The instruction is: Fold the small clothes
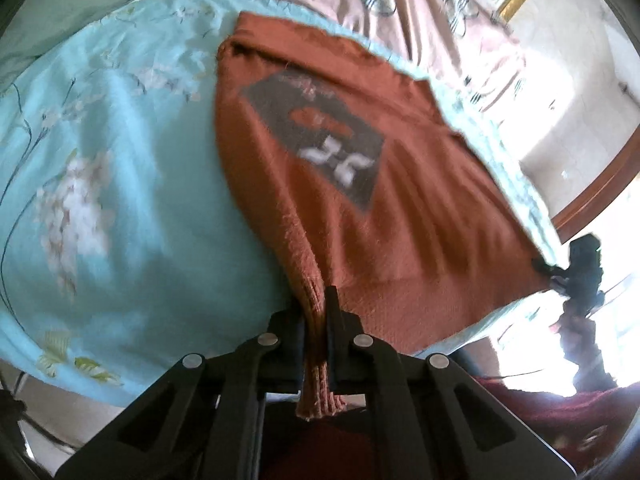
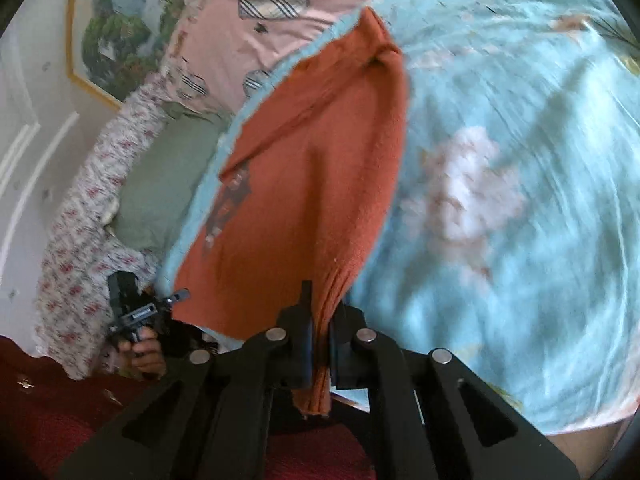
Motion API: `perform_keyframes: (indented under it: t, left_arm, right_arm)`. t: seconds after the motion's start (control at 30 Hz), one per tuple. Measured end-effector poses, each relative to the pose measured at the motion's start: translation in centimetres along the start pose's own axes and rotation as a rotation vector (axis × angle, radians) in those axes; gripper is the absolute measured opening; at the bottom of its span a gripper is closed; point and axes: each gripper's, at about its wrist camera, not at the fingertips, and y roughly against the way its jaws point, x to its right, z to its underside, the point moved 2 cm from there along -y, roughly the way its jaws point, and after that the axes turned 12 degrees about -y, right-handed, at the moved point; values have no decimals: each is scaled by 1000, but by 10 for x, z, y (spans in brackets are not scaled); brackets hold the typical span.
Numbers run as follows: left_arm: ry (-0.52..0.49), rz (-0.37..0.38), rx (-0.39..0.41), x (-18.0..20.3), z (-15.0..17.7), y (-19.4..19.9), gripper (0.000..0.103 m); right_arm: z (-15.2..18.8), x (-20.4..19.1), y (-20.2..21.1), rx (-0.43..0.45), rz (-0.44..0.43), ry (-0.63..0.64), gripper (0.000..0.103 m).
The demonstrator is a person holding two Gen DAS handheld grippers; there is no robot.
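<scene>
On floral bedsheet (image 1: 120, 200), rust sweater (image 1: 340, 220), both hem corners pinched

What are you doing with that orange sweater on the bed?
A person is folding the small rust-orange sweater that lies spread on the light blue flowered bedcover. The left gripper is shut on one corner of its ribbed hem, and the right gripper is shut on the other corner. Both corners are pinched, but no fold has been made yet.

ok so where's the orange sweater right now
The orange sweater lies on the blue floral sheet, its near hem corners pinched by the left gripper and right gripper.
</scene>
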Motion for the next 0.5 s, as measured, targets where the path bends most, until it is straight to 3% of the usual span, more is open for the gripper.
perform_keyframes:
  t: [0.1,0.27,0.4,0.5]
  left_arm:
    - [-10,4,78,4,-20,23,6]
    - [12,-27,222,-6,-72,56,6]
    - [62,-30,329,-22,-122,60,5]
    - [84,-38,380,-35,-167,50,5]
  right_arm:
    - [-15,-20,5,40,-85,15,7]
    - [-58,-57,12,123,-145,69,7]
    - [-113,-81,5,211,-158,95,7]
    - [-157,-87,-9,266,-119,83,7]
